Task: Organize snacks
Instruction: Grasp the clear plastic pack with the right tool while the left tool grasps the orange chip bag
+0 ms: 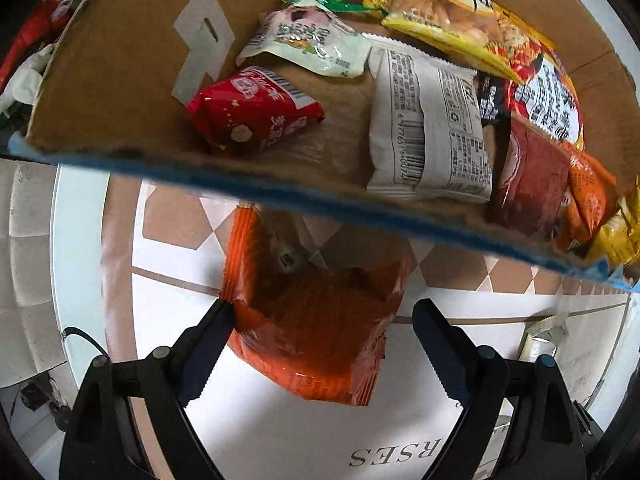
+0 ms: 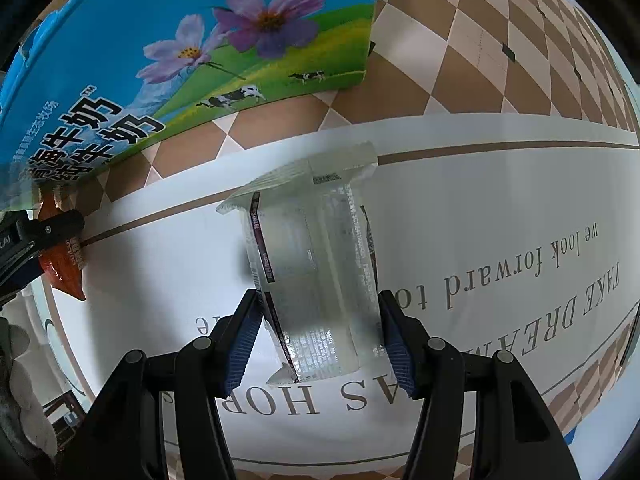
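Note:
An orange snack packet [image 1: 316, 332] lies on the white tablecloth between the fingers of my left gripper [image 1: 324, 308]. The left pad touches its edge and the right pad stands just clear, so the jaws are open around it. My right gripper [image 2: 320, 308] is shut on a clear silvery packet [image 2: 316, 264], one pad on each long side, above the cloth. A cardboard box [image 1: 320, 200] with a blue printed outside [image 2: 200, 60] stands just beyond. It holds several snacks, among them a red packet [image 1: 256, 108] and a white packet [image 1: 428, 128].
The tablecloth [image 2: 500, 208] has a brown-and-white check band and grey lettering. In the right wrist view the left gripper's finger [image 2: 52, 232] and the orange packet [image 2: 64, 268] show at the far left, close under the box's wall. The round table's edge [image 1: 56, 280] runs along the left.

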